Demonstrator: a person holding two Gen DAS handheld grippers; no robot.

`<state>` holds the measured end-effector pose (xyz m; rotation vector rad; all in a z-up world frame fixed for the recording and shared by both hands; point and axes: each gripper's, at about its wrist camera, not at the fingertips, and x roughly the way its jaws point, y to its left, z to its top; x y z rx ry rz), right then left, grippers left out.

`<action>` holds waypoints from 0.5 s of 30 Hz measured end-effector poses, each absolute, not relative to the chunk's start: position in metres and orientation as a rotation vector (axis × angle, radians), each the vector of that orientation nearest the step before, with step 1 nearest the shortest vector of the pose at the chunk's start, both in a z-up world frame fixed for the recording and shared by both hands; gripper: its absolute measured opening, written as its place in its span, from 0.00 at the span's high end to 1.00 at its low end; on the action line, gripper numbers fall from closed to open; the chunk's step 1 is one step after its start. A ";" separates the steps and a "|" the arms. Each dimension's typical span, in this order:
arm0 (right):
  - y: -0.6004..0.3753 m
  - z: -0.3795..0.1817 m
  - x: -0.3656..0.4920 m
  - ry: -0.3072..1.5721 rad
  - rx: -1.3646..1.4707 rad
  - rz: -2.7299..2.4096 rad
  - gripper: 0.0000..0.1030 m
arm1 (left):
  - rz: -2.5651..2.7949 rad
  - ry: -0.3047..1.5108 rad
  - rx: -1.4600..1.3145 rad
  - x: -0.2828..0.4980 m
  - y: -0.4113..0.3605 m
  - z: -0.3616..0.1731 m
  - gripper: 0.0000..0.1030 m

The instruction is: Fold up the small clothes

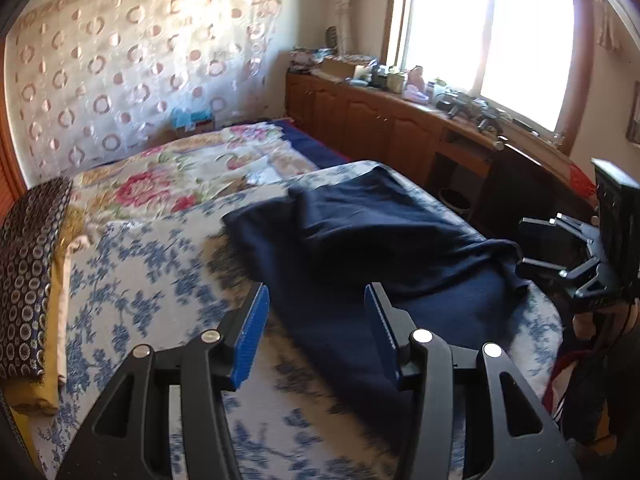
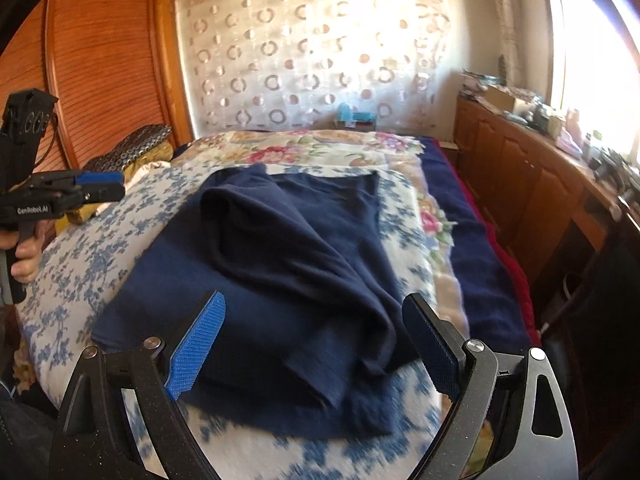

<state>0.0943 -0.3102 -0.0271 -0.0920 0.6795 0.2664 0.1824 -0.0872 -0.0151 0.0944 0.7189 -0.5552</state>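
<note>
the navy garment (image 2: 280, 264) lies on the bed (image 2: 92, 256), on a blue-flowered white cover, at the centre of the right wrist view and stretching from the middle toward three o'clock in the left wrist view (image 1: 360, 232). it looks partly folded: one part is doubled over the rest and forms a loose ridge running from eleven o'clock down to five o'clock, with a flat single layer showing beneath at seven o'clock. the fold is rumpled, the edges do not line up, and no tidy packet is made, so i judge the work about midway, with smoothing and at least one more fold left. the left gripper (image 1: 316, 320) has its fingers half spread with nothing between them, hanging over the garment's near edge. the right gripper (image 2: 316, 340) has its fingers spread wide, empty, above the garment's near corner. a folded patterned blanket (image 1: 28, 272) sits at nine o'clock in the left view.
</note>
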 end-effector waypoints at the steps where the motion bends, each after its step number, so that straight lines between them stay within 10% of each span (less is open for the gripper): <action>1: -0.304 -0.027 0.100 0.682 -0.099 0.277 0.11 | -0.545 0.726 0.096 0.187 -0.081 -0.020 0.52; 15: -0.216 -0.042 0.196 0.736 -0.197 0.433 0.11 | -0.497 0.767 0.085 0.222 -0.045 -0.064 0.52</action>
